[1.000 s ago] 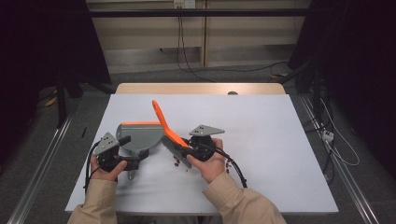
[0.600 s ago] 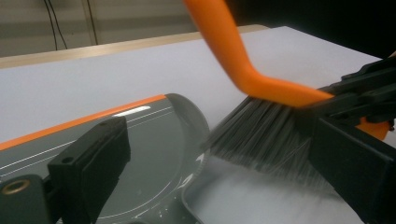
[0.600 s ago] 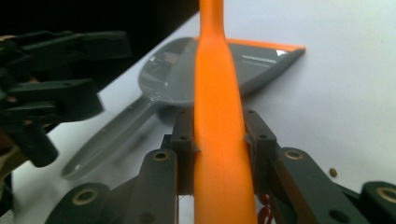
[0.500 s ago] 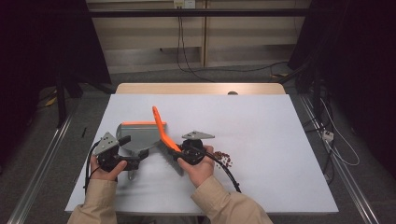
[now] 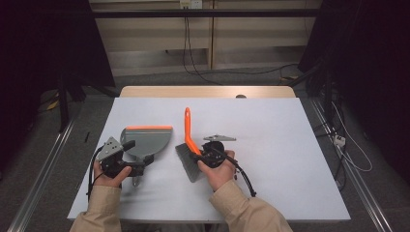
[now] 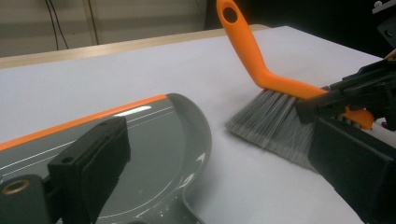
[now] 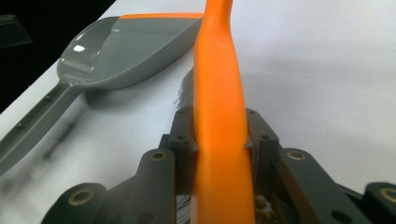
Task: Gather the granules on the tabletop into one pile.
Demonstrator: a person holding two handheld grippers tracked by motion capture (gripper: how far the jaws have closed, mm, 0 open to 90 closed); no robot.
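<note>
Right gripper view: orange brush (image 7: 219,107) clamped between right tongs (image 7: 219,154).

The hand brush (image 5: 189,140) has a bright orange handle and grey bristles (image 6: 275,123). The dustpan (image 5: 146,141) is plain grey with a thin orange strip along its front lip, at 12 o'clock of its bowl. Both grippers, left (image 5: 130,163) and right (image 5: 202,154), are black. The table (image 5: 280,145) is plain white, with a pale wooden edge at its far side.
</note>
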